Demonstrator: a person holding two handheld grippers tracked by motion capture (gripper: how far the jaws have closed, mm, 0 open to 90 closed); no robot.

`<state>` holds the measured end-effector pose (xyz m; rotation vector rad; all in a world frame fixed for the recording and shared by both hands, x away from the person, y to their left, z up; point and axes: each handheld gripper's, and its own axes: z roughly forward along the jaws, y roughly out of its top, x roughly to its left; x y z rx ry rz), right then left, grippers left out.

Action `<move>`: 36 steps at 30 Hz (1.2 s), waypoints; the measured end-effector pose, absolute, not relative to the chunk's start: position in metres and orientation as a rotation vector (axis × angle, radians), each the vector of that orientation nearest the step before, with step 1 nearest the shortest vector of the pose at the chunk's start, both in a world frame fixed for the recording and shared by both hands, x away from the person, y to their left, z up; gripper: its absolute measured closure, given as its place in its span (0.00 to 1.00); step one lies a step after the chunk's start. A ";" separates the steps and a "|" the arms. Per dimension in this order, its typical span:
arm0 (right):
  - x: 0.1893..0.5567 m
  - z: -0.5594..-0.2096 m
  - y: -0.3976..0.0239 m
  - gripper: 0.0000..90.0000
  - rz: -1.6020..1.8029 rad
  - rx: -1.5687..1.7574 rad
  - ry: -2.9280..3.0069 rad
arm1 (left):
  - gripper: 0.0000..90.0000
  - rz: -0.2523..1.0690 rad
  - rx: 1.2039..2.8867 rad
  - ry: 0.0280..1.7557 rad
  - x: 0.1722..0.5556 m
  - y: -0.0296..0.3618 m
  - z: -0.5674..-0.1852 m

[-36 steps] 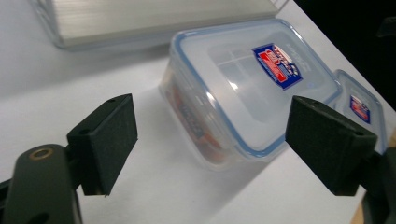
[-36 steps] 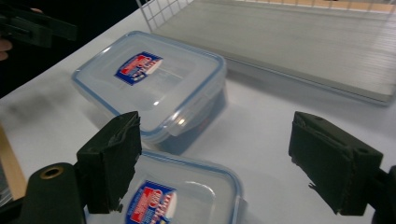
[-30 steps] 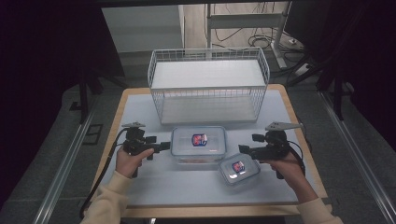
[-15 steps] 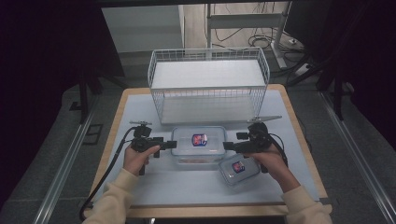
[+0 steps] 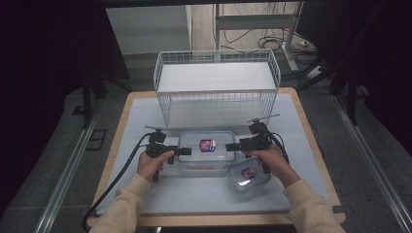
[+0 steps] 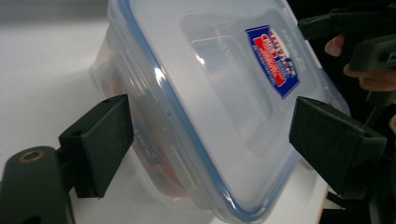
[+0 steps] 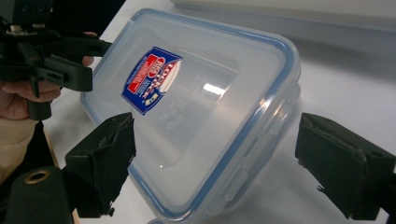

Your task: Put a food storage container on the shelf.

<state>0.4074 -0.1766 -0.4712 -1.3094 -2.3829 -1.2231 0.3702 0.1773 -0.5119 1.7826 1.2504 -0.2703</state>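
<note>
A large clear lidded container [image 5: 206, 149] with a blue seal and a red-blue label lies at the table's middle. My left gripper [image 5: 187, 151] is at its left end and stands open. In the left gripper view, that gripper [image 6: 215, 144] has its jaws on either side of the container [image 6: 224, 107], apart from its walls. My right gripper [image 5: 229, 145] is at the opposite end, also open. The right gripper view shows that gripper [image 7: 224, 158] straddling the container's [image 7: 196, 116] short end. A smaller lidded container [image 5: 248, 175] rests at the front right, under my right hand.
A white wire basket [image 5: 216, 87] stands just behind the large container, its front wall close to both grippers. A pale mat [image 5: 204, 194] covers the wooden table [image 5: 121, 126]. Cables trail from each gripper toward the table's sides.
Both grippers have moved inward from the table's sides to the two ends of the large container. The right one has left the small container's side. Neither container has moved.
</note>
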 end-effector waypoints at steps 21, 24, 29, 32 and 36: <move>0.426 -0.487 -0.164 0.25 -1.007 -1.305 -2.332 | 0.22 -0.296 1.787 1.259 0.371 0.177 -0.516; 0.425 -0.487 -0.167 0.29 -1.008 -1.333 -2.297 | 0.24 -0.306 1.764 1.267 0.371 0.179 -0.517; 0.423 -0.487 -0.172 0.34 -1.040 -1.335 -2.275 | 0.29 -0.295 1.749 1.272 0.369 0.181 -0.516; 0.422 -0.486 -0.173 0.36 -1.048 -1.334 -2.275 | 0.31 -0.287 1.746 1.274 0.367 0.182 -0.514; 0.421 -0.483 -0.174 0.40 -1.073 -1.333 -2.277 | 0.36 -0.273 1.723 1.279 0.365 0.184 -0.513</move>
